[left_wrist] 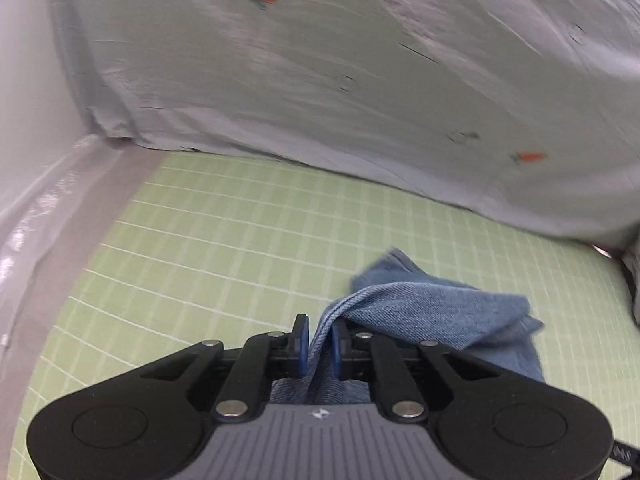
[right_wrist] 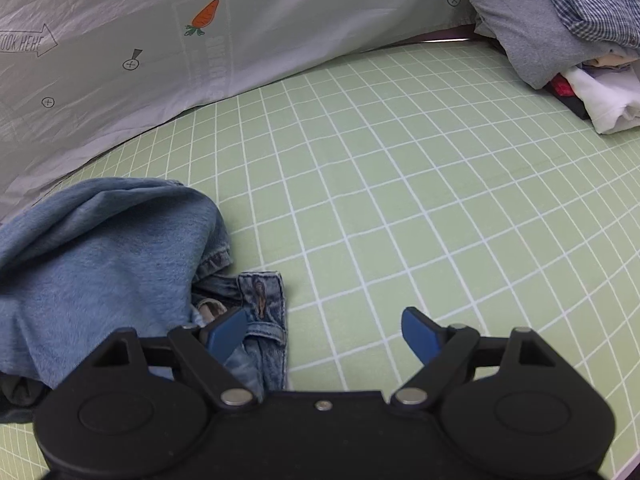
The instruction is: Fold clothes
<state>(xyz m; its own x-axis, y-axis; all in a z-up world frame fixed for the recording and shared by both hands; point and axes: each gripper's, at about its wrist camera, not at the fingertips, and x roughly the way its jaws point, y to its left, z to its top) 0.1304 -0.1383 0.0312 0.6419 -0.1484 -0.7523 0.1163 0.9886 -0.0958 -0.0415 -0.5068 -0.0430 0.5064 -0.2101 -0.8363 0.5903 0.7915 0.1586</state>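
A blue denim garment (left_wrist: 432, 312) lies bunched on the green grid mat (left_wrist: 224, 232). My left gripper (left_wrist: 320, 344) is shut on a fold of its denim edge, the cloth running up between the blue pads. In the right wrist view the same denim garment (right_wrist: 100, 264) is heaped at the left, with its waistband and belt loop (right_wrist: 262, 300) lying flat on the mat. My right gripper (right_wrist: 324, 332) is open and empty, its left fingertip (right_wrist: 228, 334) over the waistband, its right one over bare mat.
A pale grey sheet with carrot prints (left_wrist: 320, 72) hangs as a backdrop behind the mat (right_wrist: 400, 184). A pile of other clothes (right_wrist: 560, 32), grey, checked and white, sits at the far right. A grey taped border (left_wrist: 60, 240) runs along the mat's left edge.
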